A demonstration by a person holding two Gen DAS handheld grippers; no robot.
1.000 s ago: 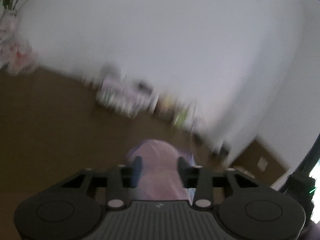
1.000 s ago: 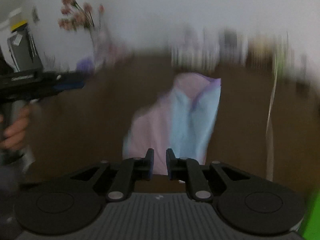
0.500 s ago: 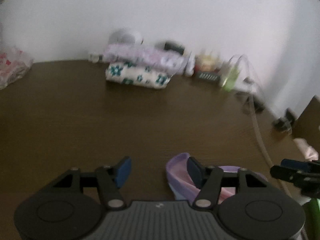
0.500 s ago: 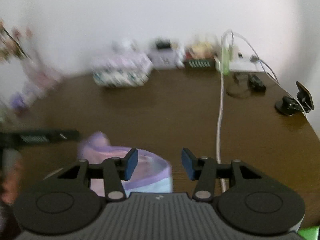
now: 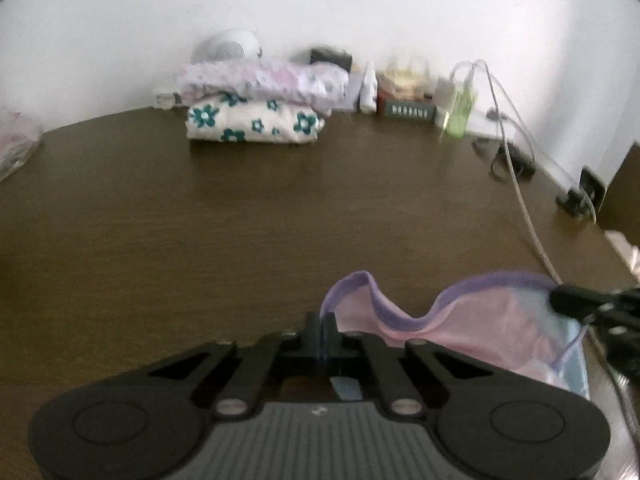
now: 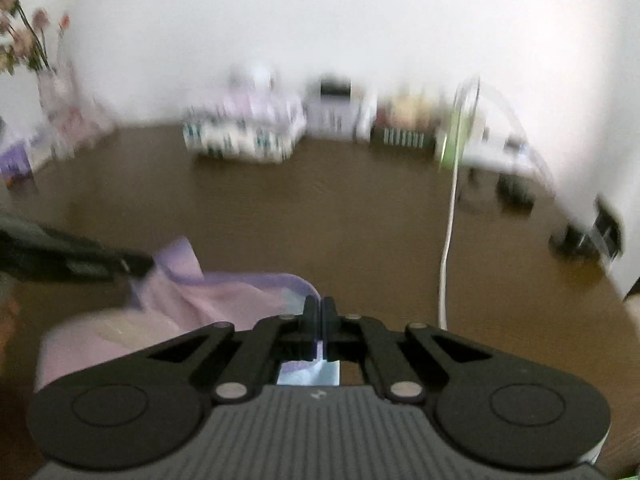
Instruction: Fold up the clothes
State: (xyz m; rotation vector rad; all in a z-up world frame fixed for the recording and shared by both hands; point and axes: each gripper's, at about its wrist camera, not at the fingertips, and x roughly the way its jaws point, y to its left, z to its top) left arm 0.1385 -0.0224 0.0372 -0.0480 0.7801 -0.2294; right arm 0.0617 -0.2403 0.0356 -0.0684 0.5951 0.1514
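left gripper [image 5: 324,330] fingers clenched on pink garment [image 5: 472,320] hem | right gripper [image 6: 319,316] fingers likewise clenched on it | folded stack [image 5: 256,110] beyond garment, on counter [image 5: 200,220]

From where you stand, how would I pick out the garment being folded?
Start at the brown table. Folded clothes are stacked at its far edge by the wall; the garment lies at the near edge, with both grippers shut on its rim. It alone is plain pink and pale blue with a purple band, not flowered.
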